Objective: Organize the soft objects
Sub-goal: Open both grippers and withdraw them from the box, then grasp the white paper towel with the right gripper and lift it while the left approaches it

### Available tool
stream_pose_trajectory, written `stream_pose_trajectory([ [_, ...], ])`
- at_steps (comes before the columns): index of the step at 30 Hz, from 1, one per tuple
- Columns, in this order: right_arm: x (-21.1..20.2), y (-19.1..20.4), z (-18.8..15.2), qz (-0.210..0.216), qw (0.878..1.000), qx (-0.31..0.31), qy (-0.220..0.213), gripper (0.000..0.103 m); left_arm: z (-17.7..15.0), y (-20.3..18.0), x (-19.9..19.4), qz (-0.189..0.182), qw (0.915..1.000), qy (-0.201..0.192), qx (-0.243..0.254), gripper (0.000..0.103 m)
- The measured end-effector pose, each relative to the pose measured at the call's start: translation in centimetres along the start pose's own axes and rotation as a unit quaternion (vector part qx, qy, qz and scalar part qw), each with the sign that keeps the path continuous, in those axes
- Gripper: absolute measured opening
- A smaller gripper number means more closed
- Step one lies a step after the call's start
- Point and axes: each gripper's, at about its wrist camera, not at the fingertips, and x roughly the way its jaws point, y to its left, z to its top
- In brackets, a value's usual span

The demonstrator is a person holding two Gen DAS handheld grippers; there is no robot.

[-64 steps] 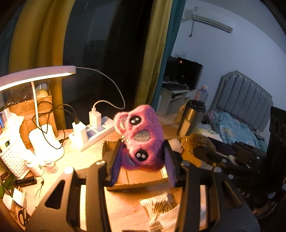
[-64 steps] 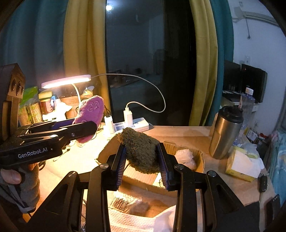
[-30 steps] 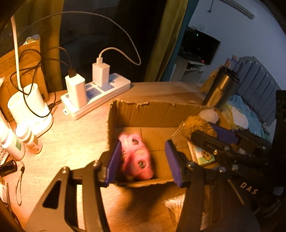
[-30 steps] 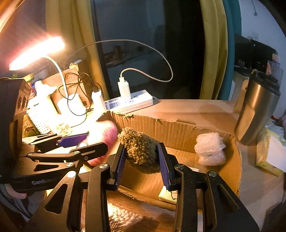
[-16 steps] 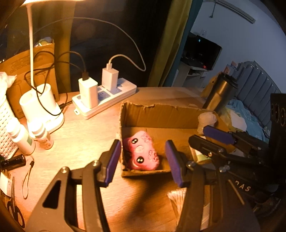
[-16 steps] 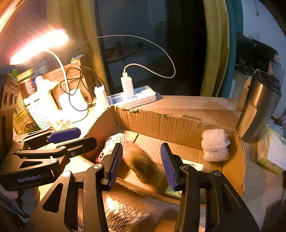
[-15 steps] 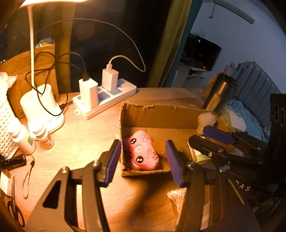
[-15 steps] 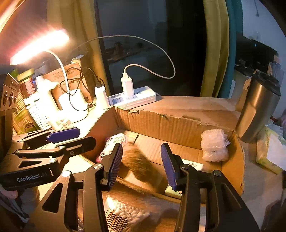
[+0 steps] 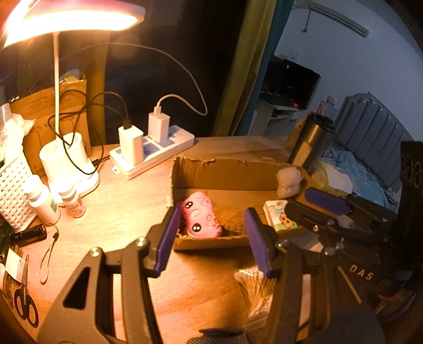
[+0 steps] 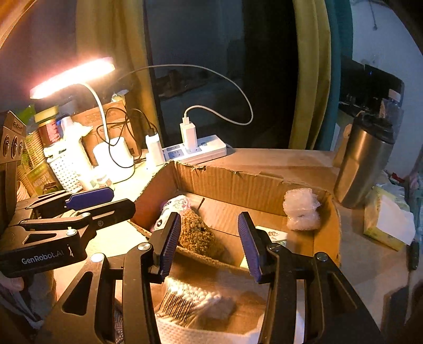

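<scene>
- My left gripper (image 9: 210,238) is hanging with its jaws spread and nothing between the pads; the pink plush toy (image 9: 200,218) is lying just ahead of it, in the near left corner of the cardboard box (image 9: 227,169).
- My right gripper (image 10: 208,242) is also spread and pinching nothing; the brown fuzzy toy (image 10: 195,231) is sitting just beyond its left pad, on the box floor, touching or nearly touching the pink one.
- I'm judging both toys are parked in the box because that's the collecting spot for the soft things; both tools are pointing down over the near wall, so they look clear of the load.
- A bubble-wrap bundle (image 10: 301,209) is resting on the far right of the box, well ahead and right of my right tool, likely sorted too.
- A pack of cotton swabs (image 10: 190,299) is lying under my right gripper, outside the box; I can't tell if it counts as soft.
- Hard to read: in the left view the brown toy is only a dim patch beside the pink one.
- In the right view, the pink toy is half hidden behind the brown one and the left pad.
- A small printed card (image 9: 280,218) by the right wall is partly covered by the other tool.
- The lamp (image 9: 71,18) glare is washing out the left side of the desk (image 9: 124,217).
</scene>
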Motion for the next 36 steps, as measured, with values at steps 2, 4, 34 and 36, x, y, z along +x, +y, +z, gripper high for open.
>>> stream_pose_trajectory([
  [2, -0.6, 0.0, -0.2, -0.003, 1.0, 0.0, -0.003, 0.048, -0.2, -0.3, -0.4, -0.001, 1.0, -0.003, 0.001, 0.053],
  [4, -1.2, 0.0, -0.4, -0.005, 1.0, 0.0, -0.006, 0.048, -0.5, -0.6, -0.7, -0.001, 1.0, -0.003, 0.003, 0.053],
  [34, -7.3, -3.7, -6.6, -0.05, 0.998, 0.047, -0.012, 0.053, -4.4, -4.9, -3.2, -0.013, 0.9997, -0.003, 0.02, 0.071],
  [36, -7.6, -4.0, -7.1, -0.052, 0.997, 0.05, -0.011, 0.053, -4.7, -5.3, -3.2, -0.014, 0.9997, -0.001, 0.022, 0.071],
])
